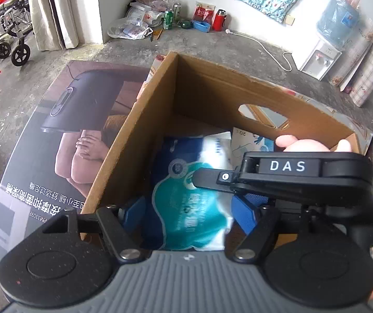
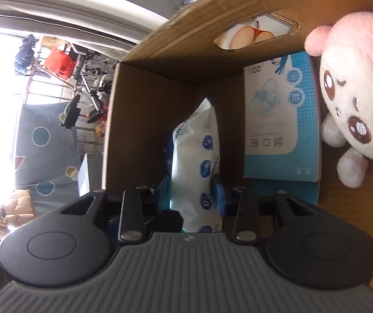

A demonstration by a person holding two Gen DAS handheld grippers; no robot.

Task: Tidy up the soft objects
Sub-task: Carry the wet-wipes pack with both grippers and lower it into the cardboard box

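An open cardboard box (image 1: 144, 130) stands on the floor. Inside it lies a teal and white soft pack (image 1: 194, 203). My left gripper (image 1: 189, 215) hovers over the box with its blue pads either side of the pack, spread wide. My right gripper (image 2: 193, 191) is inside the box (image 2: 144, 120), shut on the same pack, seen edge-on as a white pouch (image 2: 196, 156). Its black body (image 1: 298, 172) crosses the left wrist view. A blue and white bandage carton (image 2: 280, 125) and a pink and white plush toy (image 2: 355, 104) lie in the box to the right.
The box rests on a large printed flat carton (image 1: 56, 143) on a concrete floor. Along the far wall are plastic bags (image 1: 134, 26), cans, a red flask (image 1: 219, 19) and a water dispenser (image 1: 324, 52). A wheelchair (image 1: 4, 26) stands at the left.
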